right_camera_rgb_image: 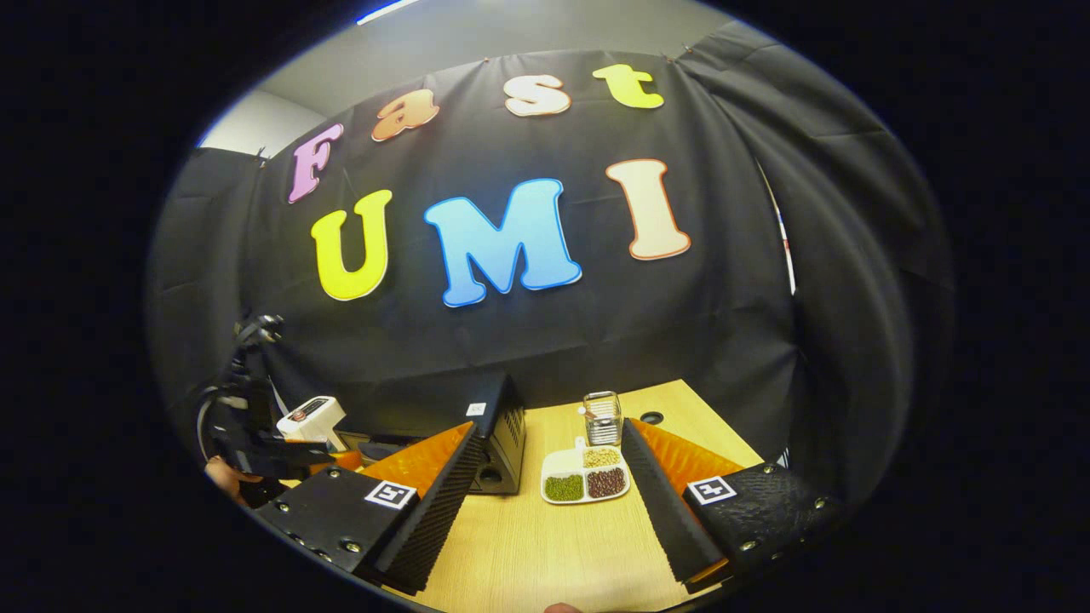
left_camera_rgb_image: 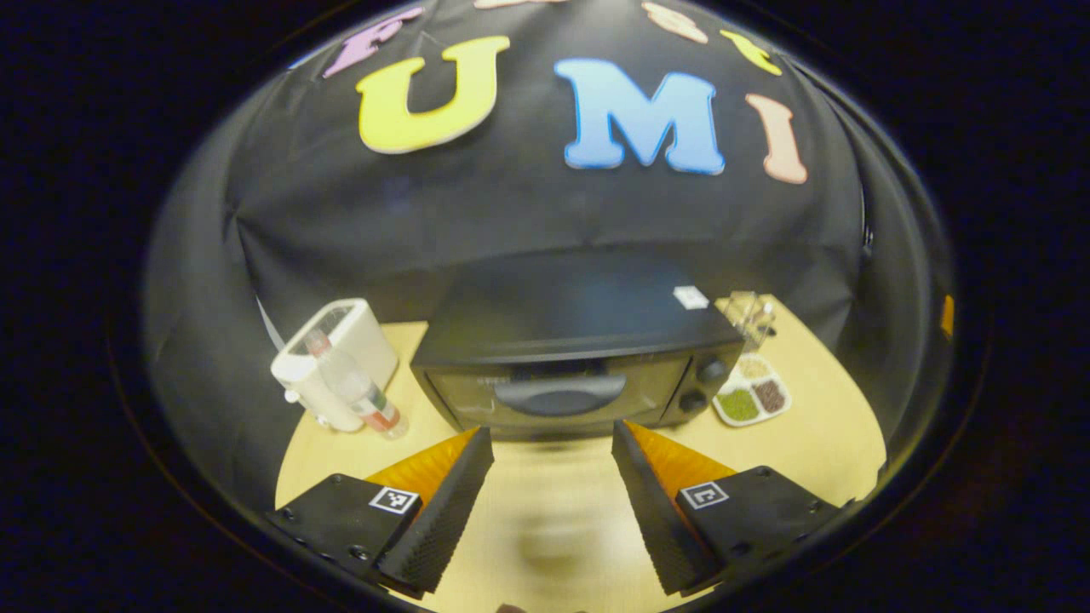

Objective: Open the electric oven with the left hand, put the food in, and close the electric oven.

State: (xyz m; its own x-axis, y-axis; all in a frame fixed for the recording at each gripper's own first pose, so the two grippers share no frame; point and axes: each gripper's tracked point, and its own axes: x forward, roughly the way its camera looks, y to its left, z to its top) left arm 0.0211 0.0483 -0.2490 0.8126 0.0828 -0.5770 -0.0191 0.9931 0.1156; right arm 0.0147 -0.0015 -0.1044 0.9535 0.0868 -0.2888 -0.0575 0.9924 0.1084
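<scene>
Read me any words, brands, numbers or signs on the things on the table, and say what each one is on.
No text here can be read.
Print on the oven door: too blurred.
White sticker on the oven top: too small.
Bottle label: blurred.
Square tags on the left gripper and the right gripper: coded patterns, no words.

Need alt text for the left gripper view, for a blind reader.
The open left gripper faces a closed black electric oven on a wooden table, lined up with its door handle. Left of the oven stand a white appliance and a plastic bottle; right, a divided dish of beans.
</scene>
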